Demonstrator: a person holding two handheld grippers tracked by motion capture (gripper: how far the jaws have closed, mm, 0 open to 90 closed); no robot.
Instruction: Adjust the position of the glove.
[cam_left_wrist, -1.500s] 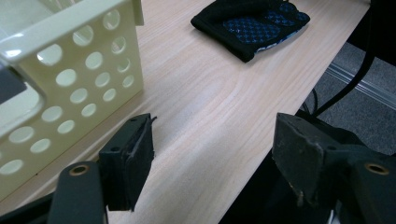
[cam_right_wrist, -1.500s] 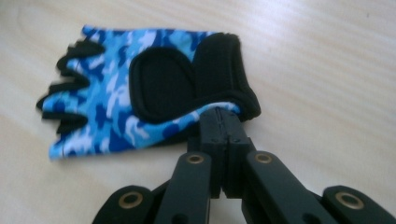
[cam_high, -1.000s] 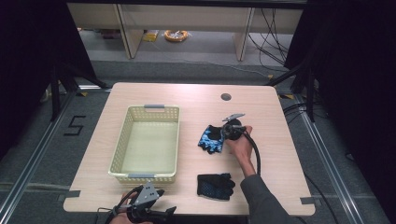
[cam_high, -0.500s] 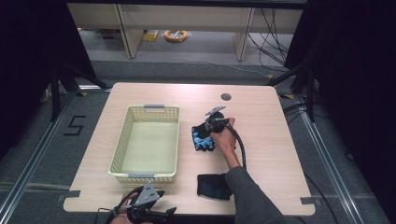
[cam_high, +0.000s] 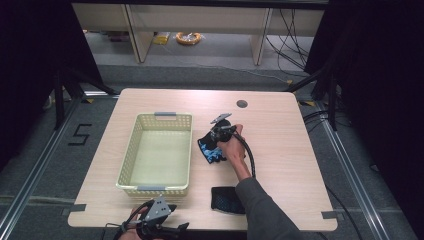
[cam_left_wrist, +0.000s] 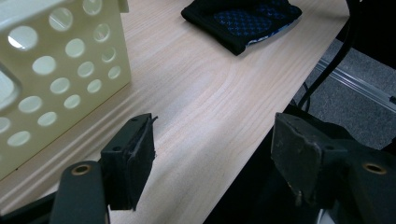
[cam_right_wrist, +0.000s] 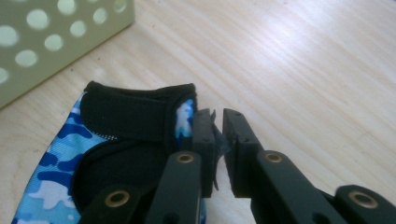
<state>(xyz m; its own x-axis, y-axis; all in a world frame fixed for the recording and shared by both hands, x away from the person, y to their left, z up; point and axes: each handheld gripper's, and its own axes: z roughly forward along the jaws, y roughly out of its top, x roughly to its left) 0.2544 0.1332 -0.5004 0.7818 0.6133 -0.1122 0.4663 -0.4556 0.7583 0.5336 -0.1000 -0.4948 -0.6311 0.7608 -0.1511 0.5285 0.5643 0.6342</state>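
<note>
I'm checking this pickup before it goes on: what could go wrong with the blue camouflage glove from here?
1. The right gripper has just been opening, and its narrow gap sits at the edge of the blue glove with no fabric clearly between the jaws, so a grab may catch little or slip off.
2. The glove lies close beside the basket; dragging it could snag the wall.
</note>
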